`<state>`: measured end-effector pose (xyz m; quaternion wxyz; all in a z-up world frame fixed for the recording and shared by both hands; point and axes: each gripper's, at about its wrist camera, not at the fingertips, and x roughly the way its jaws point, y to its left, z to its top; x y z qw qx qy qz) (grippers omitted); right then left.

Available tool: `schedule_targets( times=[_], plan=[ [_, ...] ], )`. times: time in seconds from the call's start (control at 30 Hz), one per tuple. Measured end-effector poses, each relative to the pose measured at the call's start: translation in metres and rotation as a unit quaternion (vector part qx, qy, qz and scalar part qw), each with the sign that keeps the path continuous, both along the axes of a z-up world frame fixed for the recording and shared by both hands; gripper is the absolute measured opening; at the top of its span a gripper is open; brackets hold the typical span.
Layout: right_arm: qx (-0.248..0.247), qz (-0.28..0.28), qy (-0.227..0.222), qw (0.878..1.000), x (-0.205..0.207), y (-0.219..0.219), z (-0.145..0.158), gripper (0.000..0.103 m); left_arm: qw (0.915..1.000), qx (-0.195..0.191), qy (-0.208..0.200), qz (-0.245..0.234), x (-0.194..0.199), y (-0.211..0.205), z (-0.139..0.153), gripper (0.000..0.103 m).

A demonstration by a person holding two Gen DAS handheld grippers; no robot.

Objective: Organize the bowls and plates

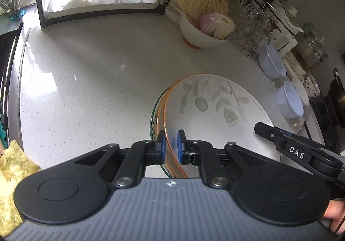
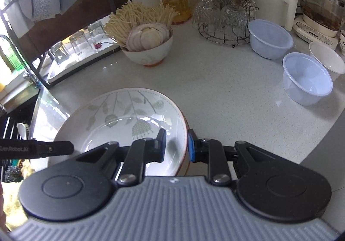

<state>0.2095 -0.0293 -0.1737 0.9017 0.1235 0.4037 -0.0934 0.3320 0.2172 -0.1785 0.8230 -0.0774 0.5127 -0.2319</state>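
Left gripper (image 1: 170, 147) and right gripper (image 2: 177, 145), jaws clamped.

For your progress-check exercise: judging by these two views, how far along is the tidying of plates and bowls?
Done: nothing looks sorted yet. In hand: the left gripper and right gripper both clamp the rim of the white leaf-patterned plate, apparently with a second, green-rimmed dish beneath. Left: three empty plastic bowls stand loose, unstacked, on the speckled counter.

i see a white plate (image 1: 215, 111) with a grey-green leaf pattern and an orange rim, tilted, low over the speckled bench (image 1: 86, 90), with a second rim showing under its left edge. far right stand two pale blue plastic bowls (image 2: 269, 39) (image 2: 307, 78) and a white bowl (image 2: 327, 60), upright and empty.
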Motion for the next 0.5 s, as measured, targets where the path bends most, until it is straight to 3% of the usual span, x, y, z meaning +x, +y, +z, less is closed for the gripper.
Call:
schedule_targets(
  times=[0.3,0.5],
  plan=[
    [-0.016,-0.003,0.008,1.0,0.002,0.002,-0.007,0.024,0.9997,0.017,-0.007,-0.014,0.002,-0.009,-0.002,0.012],
    [-0.008,-0.014,0.019,1.0,0.006,-0.002,-0.015,0.024,0.9997,0.02,0.014,-0.01,0.005,-0.015,-0.002,0.013]
  ],
)
